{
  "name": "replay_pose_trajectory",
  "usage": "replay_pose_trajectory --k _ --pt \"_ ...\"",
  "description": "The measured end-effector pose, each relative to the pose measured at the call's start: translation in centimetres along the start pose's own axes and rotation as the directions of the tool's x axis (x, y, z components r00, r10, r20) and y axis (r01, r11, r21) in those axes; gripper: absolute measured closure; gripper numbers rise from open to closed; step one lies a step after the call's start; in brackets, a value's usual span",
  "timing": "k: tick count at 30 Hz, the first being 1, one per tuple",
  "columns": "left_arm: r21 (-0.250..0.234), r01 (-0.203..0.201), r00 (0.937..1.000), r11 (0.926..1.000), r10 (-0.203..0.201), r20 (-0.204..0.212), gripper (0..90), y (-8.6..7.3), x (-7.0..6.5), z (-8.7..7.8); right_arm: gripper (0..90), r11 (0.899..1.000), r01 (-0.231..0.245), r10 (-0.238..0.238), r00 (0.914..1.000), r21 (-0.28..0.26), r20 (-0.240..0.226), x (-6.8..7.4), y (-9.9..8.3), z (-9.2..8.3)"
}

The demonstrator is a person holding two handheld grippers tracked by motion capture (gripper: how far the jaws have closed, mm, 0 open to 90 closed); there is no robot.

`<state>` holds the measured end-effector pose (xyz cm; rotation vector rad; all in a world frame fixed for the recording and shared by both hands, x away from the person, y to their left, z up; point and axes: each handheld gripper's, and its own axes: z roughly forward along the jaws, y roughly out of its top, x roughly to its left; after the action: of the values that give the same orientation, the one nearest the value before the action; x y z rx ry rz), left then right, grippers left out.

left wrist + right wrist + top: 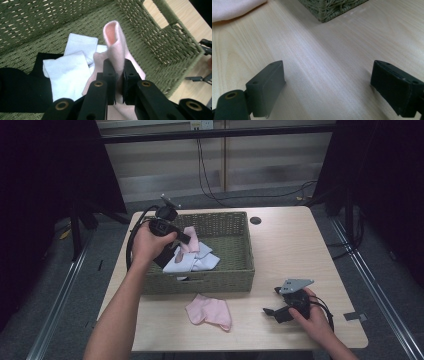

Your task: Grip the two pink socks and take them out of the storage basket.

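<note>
Standing up between the left gripper's (116,75) jaws, a pink sock (115,45) is pinched tight, its open cuff pointing away from the camera. It sits inside the green wicker basket (225,275), beside white socks (68,72) and a black cloth (20,90) on the basket floor. The left hand (147,245) holds this gripper over the basket's left half. A second pink sock (210,311) lies on the table (290,240) just in front of the basket. Near the table's right front, the right gripper (328,87) rests low over bare wood, jaws wide apart, gripping nothing
</note>
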<state>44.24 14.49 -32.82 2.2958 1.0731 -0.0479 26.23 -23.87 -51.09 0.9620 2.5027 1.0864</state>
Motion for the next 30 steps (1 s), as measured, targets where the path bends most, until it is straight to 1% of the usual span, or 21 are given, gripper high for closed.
replay_pose_trajectory --k 3,4,7,8,10,15,16,21,22,27,30 --pt "0.0 0.001 1.0 1.0 -0.001 -0.002 83.8 0.0 -0.2 -0.3 11.1 1.0 0.0 0.0 1.0 0.0 0.0 0.0 0.0 0.0" --pt "-0.002 0.004 1.0 1.0 -0.004 0.005 83.8 0.0 -0.2 -0.5 11.1 1.0 0.0 0.0 1.0 0.0 0.0 0.0 0.0 0.0" --pt "0.004 -0.003 0.9999 1.0 0.003 0.011 83.7 0.0 -0.3 -0.9 11.1 1.0 0.0 0.0 1.0 0.0 0.0 0.0 0.0 0.0" --pt "0.001 0.005 0.9999 1.0 -0.005 0.01 83.7 0.0 -0.4 -1.0 11.1 1.0 0.0 0.0 1.0 0.0 0.0 0.0 0.0 0.0" --pt "0.004 -0.001 0.9998 1.0 0.001 0.02 83.7 0.0 -0.5 -1.2 11.1 1.0 0.0 0.0 1.0 0.0 0.0 0.0 0.0 0.0" --pt "0.002 -0.011 0.9997 0.9999 0.011 0.024 83.7 0.0 -0.9 -1.6 11.1 1.0 0.0 0.0 1.0 0.0 0.0 0.0 0.0 0.0" --pt "0.006 -0.022 0.9994 0.9997 0.022 0.027 83.7 -0.1 -1.1 -1.9 11.1 1.0 0.0 0.0 1.0 0.0 0.0 0.0 0.0 0.0" --pt "0.001 -0.033 0.999 0.9995 0.033 0.031 83.7 -0.2 -1.5 -2.2 11.1 1.0 0.002 -0.002 1.0 0.001 0.0 0.0 0.0 0.0" --pt "0.003 -0.04 0.9984 0.9992 0.04 0.04 83.7 -0.2 -1.7 -2.3 11.1 1.0 0.003 -0.003 1.0 0.001 0.0 0.0 0.0 0.0" --pt "0.0 -0.047 0.9981 0.9989 0.047 0.041 83.7 -0.3 -2.0 -2.5 11.1 1.0 0.003 -0.003 1.0 0.001 0.0 0.0 0.0 0.0" --pt "-0.009 -0.051 0.9973 0.9987 0.052 0.051 83.7 -0.5 -2.2 -2.9 11.1 1.0 0.003 -0.003 1.0 0.001 0.0 0.0 0.0 0.0"
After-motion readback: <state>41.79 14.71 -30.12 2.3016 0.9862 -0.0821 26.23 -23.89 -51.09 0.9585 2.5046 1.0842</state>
